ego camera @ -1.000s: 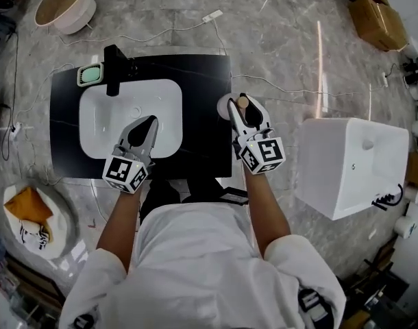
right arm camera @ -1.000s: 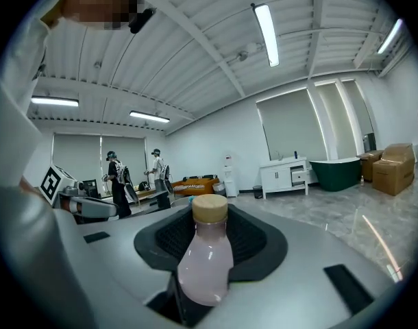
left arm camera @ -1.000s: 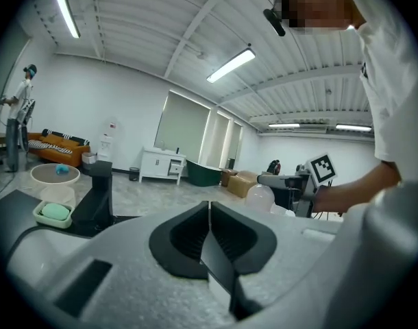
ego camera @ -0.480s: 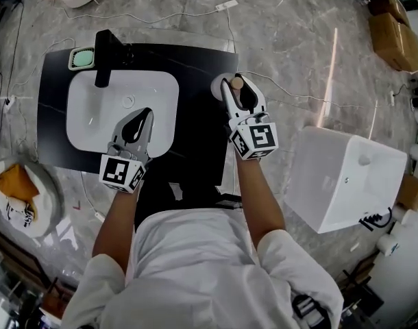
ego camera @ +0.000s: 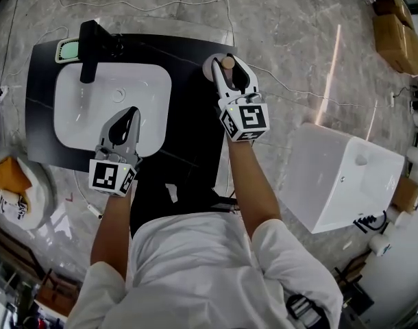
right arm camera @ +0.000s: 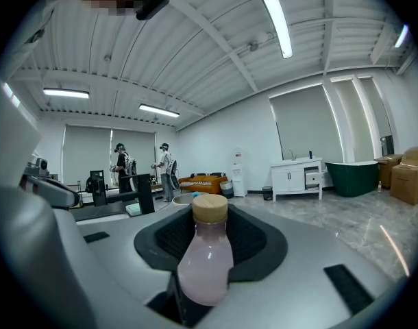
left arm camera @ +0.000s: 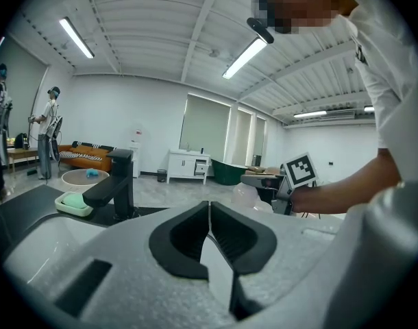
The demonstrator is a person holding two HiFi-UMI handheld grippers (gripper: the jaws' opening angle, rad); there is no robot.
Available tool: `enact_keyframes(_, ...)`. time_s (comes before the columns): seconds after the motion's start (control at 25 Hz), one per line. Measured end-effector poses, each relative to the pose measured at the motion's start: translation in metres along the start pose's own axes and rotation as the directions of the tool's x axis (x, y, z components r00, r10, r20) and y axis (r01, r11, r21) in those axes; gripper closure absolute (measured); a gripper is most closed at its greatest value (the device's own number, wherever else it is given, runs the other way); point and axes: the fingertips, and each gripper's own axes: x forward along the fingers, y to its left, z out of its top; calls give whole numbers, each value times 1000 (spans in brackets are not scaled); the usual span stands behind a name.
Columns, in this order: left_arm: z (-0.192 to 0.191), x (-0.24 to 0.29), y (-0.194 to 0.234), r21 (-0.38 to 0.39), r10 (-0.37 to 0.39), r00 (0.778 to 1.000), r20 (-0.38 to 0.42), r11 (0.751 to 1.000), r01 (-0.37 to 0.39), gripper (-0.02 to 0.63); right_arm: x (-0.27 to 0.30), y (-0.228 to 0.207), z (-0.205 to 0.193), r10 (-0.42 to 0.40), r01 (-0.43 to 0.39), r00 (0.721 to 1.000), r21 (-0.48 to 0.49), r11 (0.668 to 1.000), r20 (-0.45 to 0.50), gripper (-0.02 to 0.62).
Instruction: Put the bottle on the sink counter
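Note:
A small pale pink bottle with a tan cap stands upright between my right gripper's dark pads, and that gripper is shut on it. In the head view the bottle and right gripper are above the far right corner of the black sink counter; whether the bottle touches it is hidden. My left gripper is shut and empty over the near right part of the white basin. In the left gripper view the left gripper has its jaws pressed together.
A black faucet and a green soap dish stand at the counter's back left. A white cabinet lies on the floor to the right, cardboard boxes beyond it. Cables run across the marble floor. A basket sits at the left.
My right gripper has carried the bottle farther away along the counter's right edge towards its back corner. The left gripper stays shut over the basin.

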Motion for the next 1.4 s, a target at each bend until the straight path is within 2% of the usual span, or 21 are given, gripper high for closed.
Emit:
enact_keyframes(0.24,-8,4,9,-8,19,1000,-9,1000,-19,582,20,-7,-18,-5,5,1000,-14,1000,-15,453)
enact_keyframes(0.44,-16,4,3,-12,3,999,-32,1000,-4,582,31,-9,-30,0,-1,999,-22,1000,-33,453)
enact_keyframes(0.8,-26,4,-12,-49,-35,998,-54,998,33,583,47,-9,-41,-6,4,999,-38,999,-51,453)
enact_keyframes(1.4,-32,2,-19,-72,-43,997,-65,997,38,583,59,-10,-50,-11,6,998,-77,997,-68,453)
